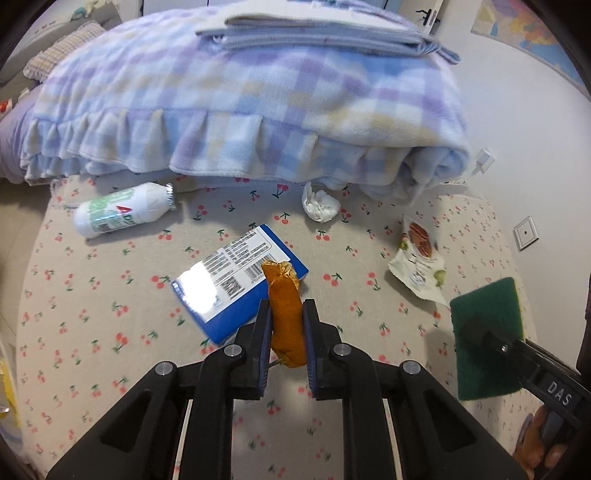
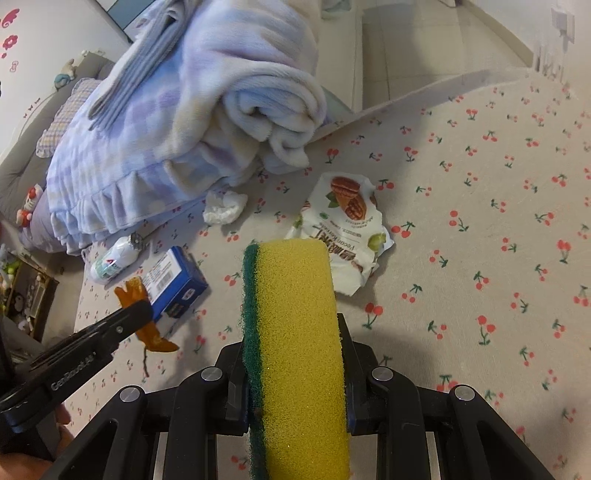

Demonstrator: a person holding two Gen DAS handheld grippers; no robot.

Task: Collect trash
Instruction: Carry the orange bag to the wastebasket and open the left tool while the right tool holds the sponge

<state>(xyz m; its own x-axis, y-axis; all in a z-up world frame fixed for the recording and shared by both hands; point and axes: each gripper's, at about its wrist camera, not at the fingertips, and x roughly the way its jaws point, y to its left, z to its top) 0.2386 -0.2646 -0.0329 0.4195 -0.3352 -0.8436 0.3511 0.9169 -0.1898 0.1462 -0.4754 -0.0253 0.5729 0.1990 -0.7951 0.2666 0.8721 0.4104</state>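
My left gripper (image 1: 286, 314) is shut on an orange wrapper (image 1: 285, 314) and holds it above the cherry-print bed sheet (image 1: 110, 295). It also shows in the right wrist view (image 2: 136, 310), wrapper (image 2: 155, 338) hanging from it. My right gripper (image 2: 293, 332) is shut on a yellow and green sponge (image 2: 299, 332), seen at the right of the left wrist view (image 1: 487, 332). On the sheet lie a blue box (image 1: 236, 280), a white bottle (image 1: 118, 210), a crumpled tissue (image 1: 319, 205) and a nut snack bag (image 2: 343, 225).
A folded plaid blanket (image 1: 240, 96) covers the far half of the bed, with a grey folded cloth (image 1: 317, 33) on top. A wall (image 1: 517, 129) with a socket (image 1: 524, 232) is at the right. Toys and a shelf (image 2: 26, 288) stand beside the bed.
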